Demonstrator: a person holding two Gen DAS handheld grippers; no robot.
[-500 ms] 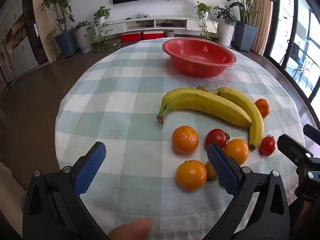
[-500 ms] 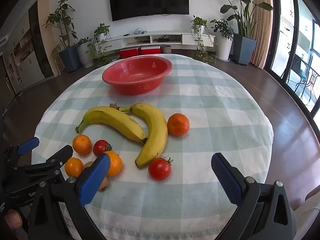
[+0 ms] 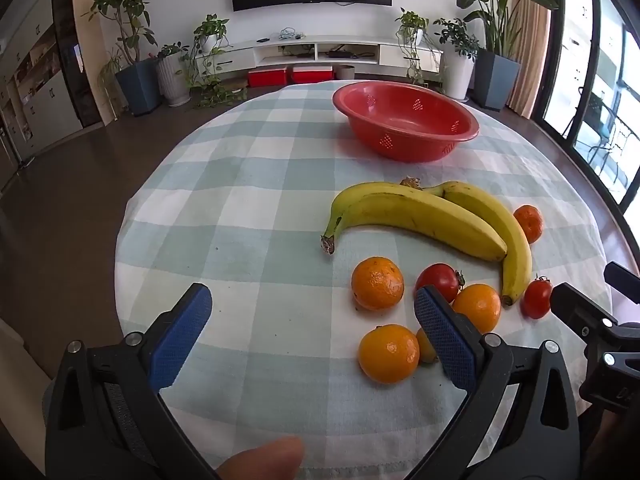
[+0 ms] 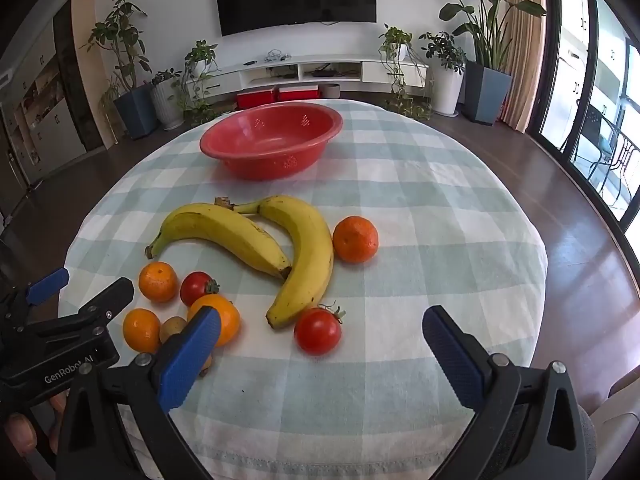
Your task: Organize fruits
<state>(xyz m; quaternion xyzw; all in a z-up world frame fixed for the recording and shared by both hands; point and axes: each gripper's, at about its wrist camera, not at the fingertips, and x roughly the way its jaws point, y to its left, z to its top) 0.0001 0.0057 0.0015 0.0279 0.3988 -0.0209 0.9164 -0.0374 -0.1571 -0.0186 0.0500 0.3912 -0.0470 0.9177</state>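
Two smooth curved bananas meet at their stems, tips toward the grippers; left gripper and right gripper both gape apart, empty.

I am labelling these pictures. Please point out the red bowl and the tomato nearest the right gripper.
Red bowl [image 4: 224,148], right wrist view, near rim.
Tomato [image 4: 317,331], right wrist view, middle of skin.

Glossy plastic bowl; woven cloth

Bare cloth right of bananas; fruit cluster crowded round tomato, bowl beyond.
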